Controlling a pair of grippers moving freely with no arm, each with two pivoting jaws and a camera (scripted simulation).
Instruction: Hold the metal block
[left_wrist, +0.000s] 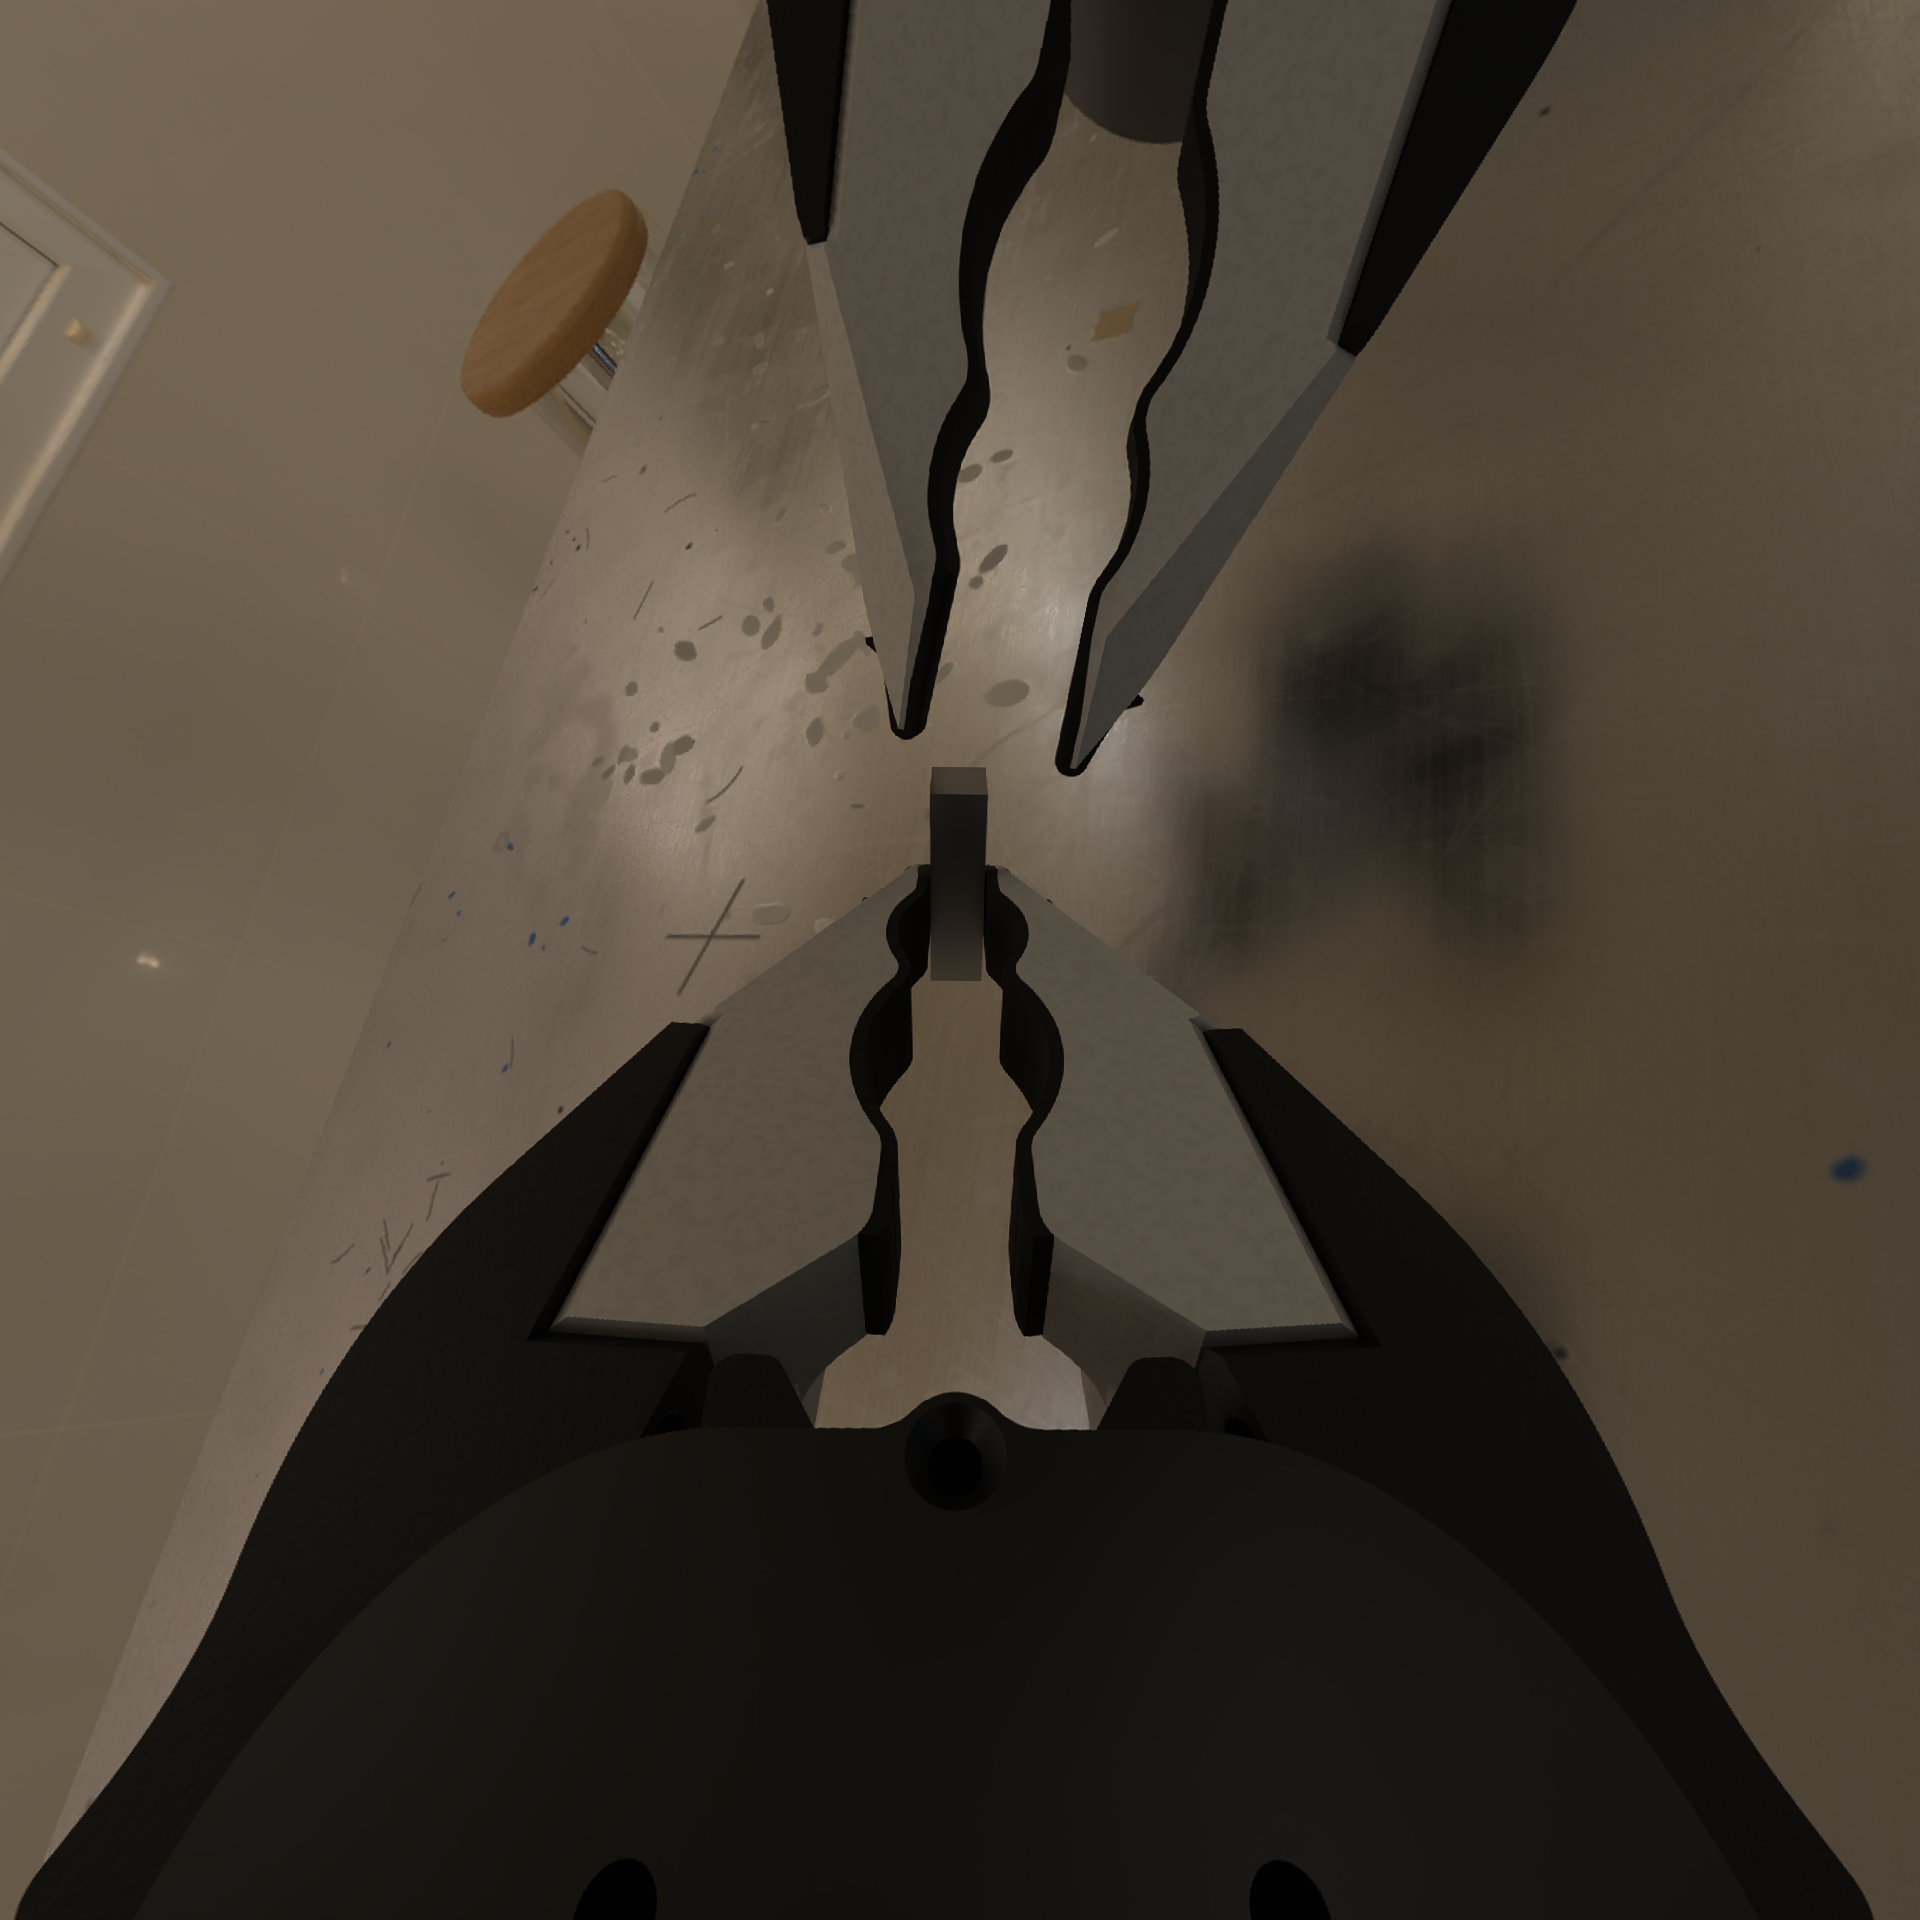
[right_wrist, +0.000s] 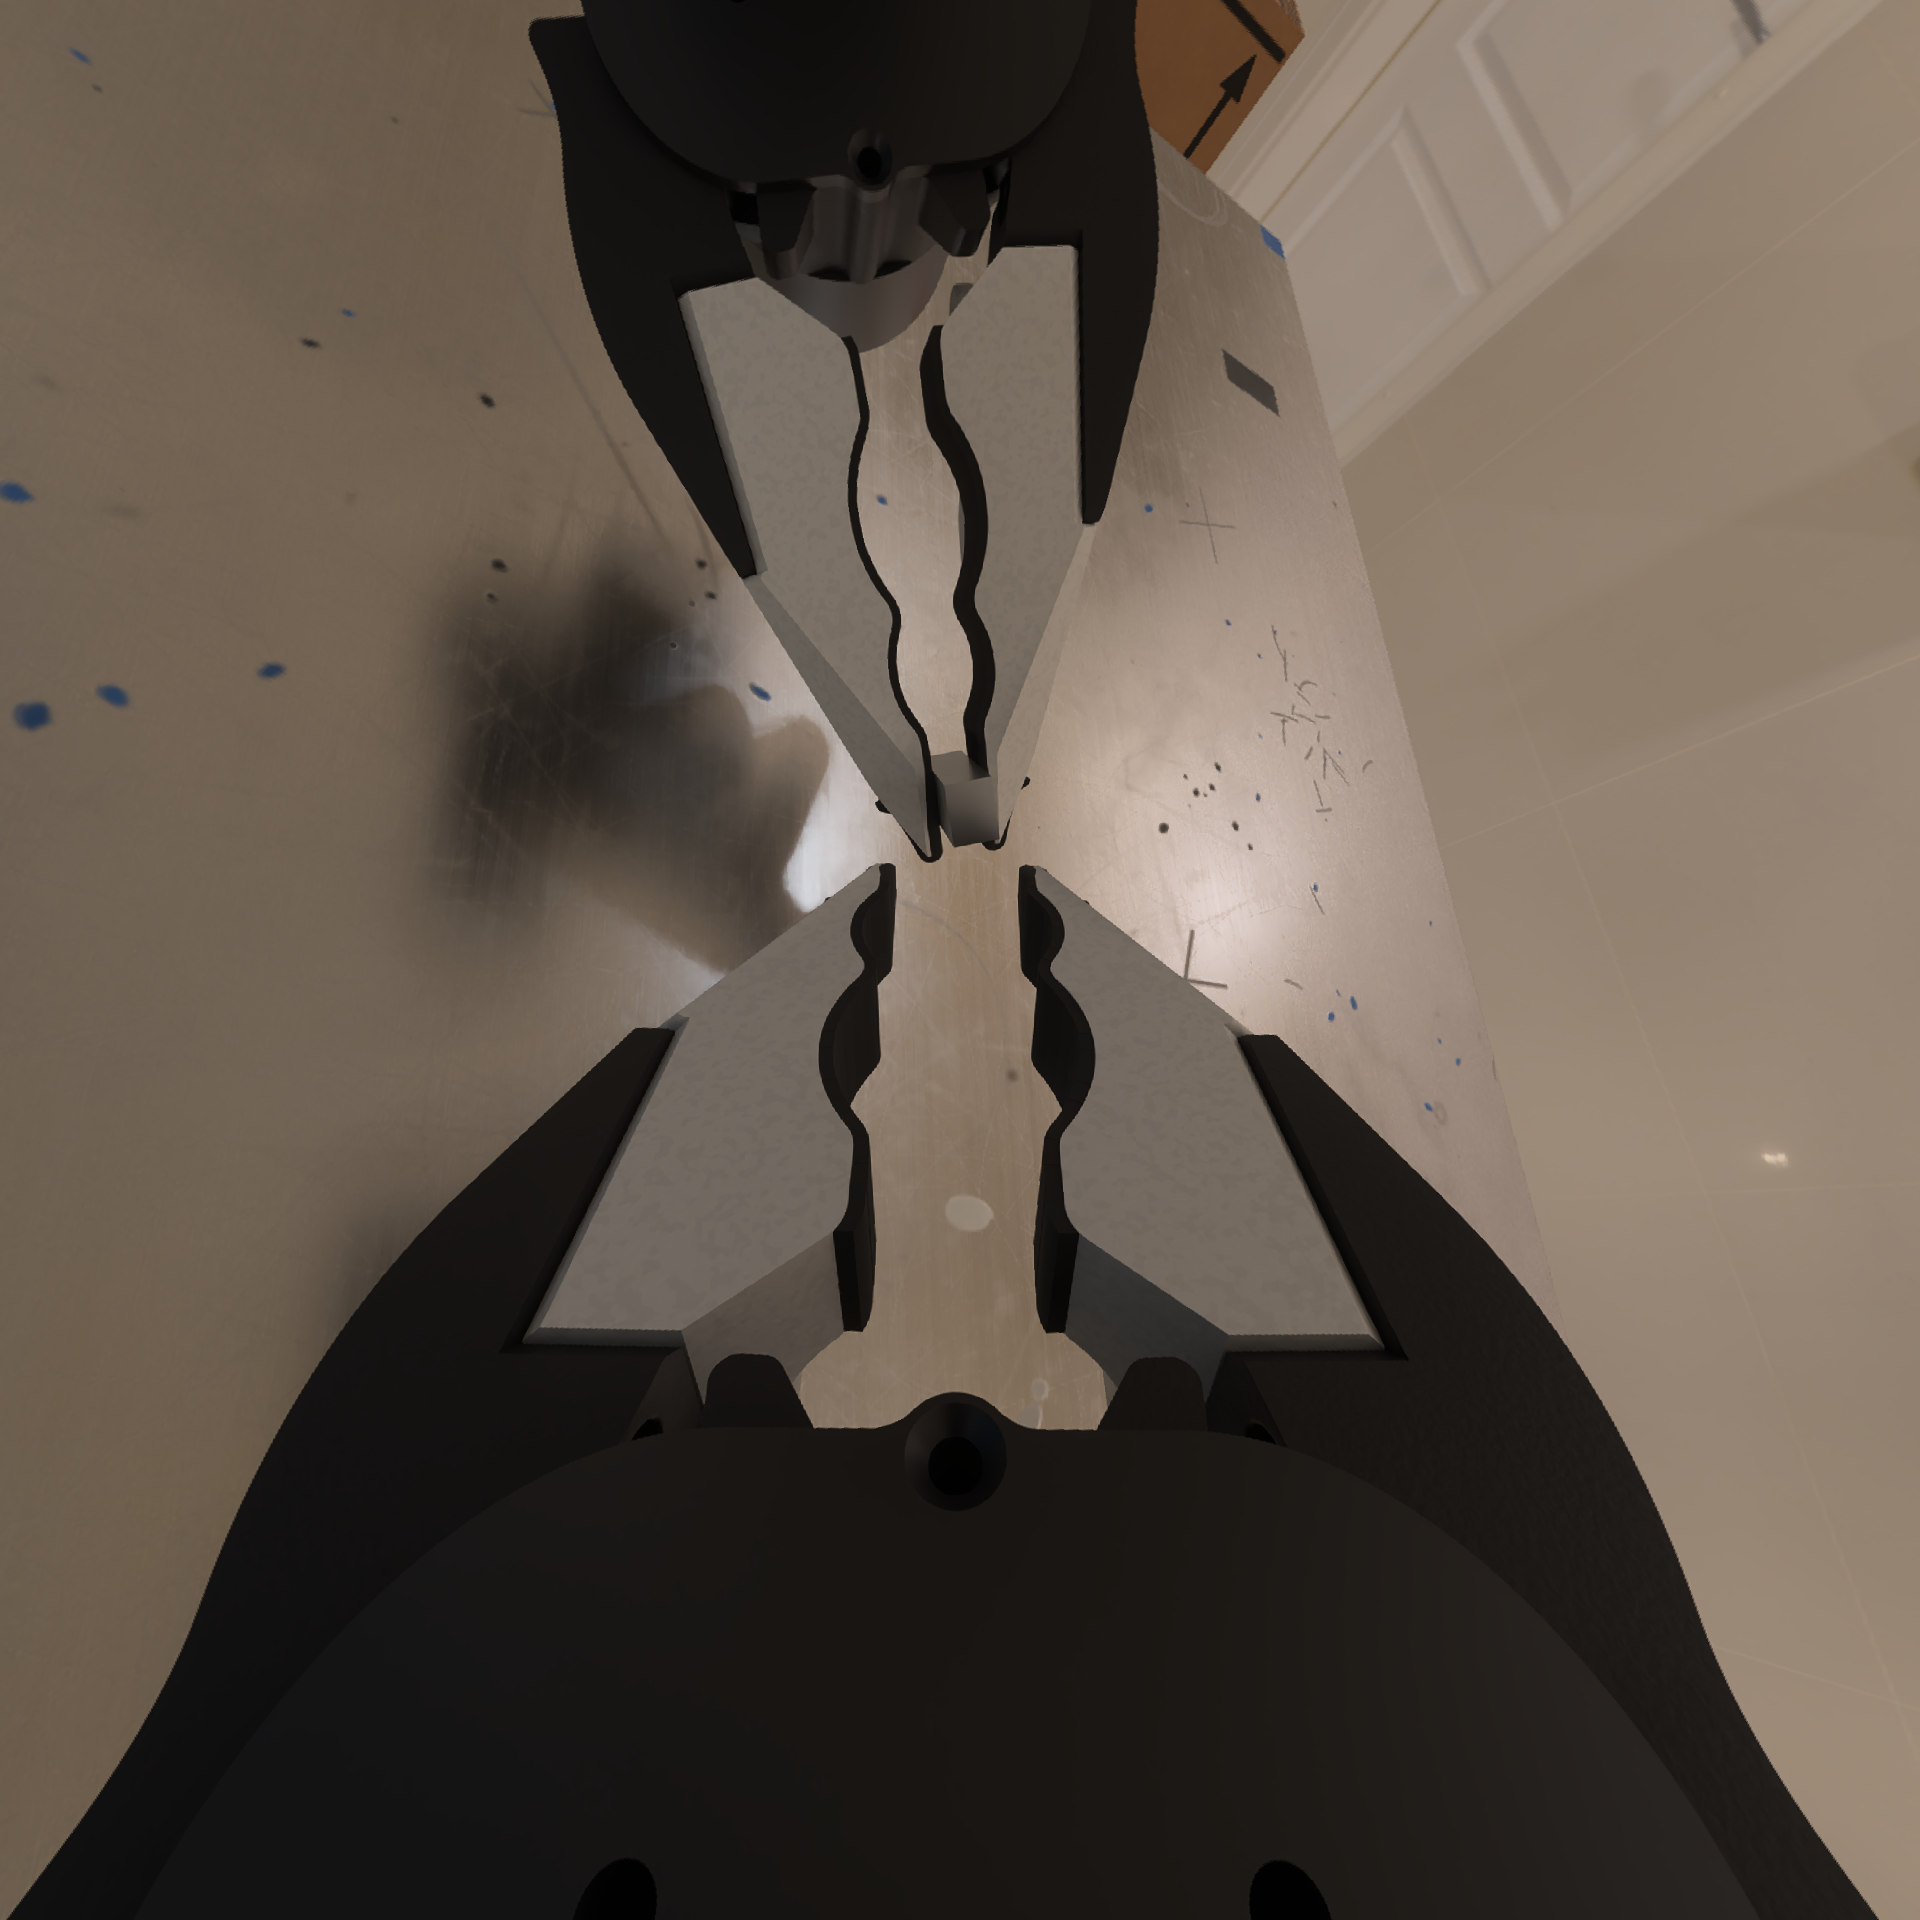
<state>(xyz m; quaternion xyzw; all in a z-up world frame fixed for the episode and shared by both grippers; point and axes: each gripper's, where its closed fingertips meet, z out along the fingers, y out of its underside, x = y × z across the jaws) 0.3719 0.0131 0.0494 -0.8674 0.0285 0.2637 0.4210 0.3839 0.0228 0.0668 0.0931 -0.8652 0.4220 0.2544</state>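
Note:
The metal block (left_wrist: 957, 873) is a small grey bar held between the tips of my left gripper (left_wrist: 957, 883), which is shut on it above the worn tabletop. The block's far end sticks out past the fingertips. My right gripper (left_wrist: 982, 743) faces it from the far side, open, with its tips just short of the block's end. In the right wrist view my right gripper (right_wrist: 956, 878) is open and empty, and the left gripper (right_wrist: 966, 831) opposite it clamps the block (right_wrist: 971, 805).
The scratched, paint-speckled table (left_wrist: 675, 790) runs under both grippers, with its edge at the left (left_wrist: 582, 520). A round wooden stool (left_wrist: 556, 301) stands beyond that edge. A brown cardboard box (right_wrist: 1210, 73) and a small dark patch (right_wrist: 1250, 380) are at the far end in the right wrist view.

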